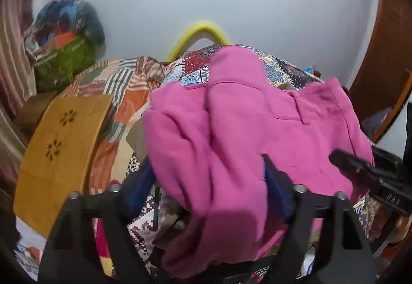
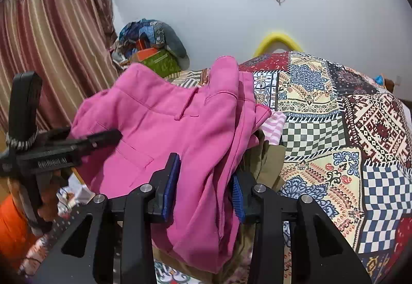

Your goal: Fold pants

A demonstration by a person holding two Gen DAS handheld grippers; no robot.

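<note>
Laying the pink pants (image 2: 164, 114) on the bed (image 2: 334, 109)
My left tool (image 1: 208, 176) gapes; right tool (image 2: 206, 181) clamps fabric; next, release it

Bright pink pants (image 2: 164, 124) lie over a patchwork bedspread (image 2: 334, 114) of red, cream, blue and black squares, some checkered, some floral. Black grippers carry blue pads (image 2: 171, 188), and a mustard-yellow cloth (image 1: 61, 145) bears cut-out flower shapes. The curtain (image 2: 51, 39) is striped maroon and beige, the wall (image 2: 193, 14) plain white, with a yellow curved tube (image 2: 276, 38) and a green bag (image 1: 64, 62).
</note>
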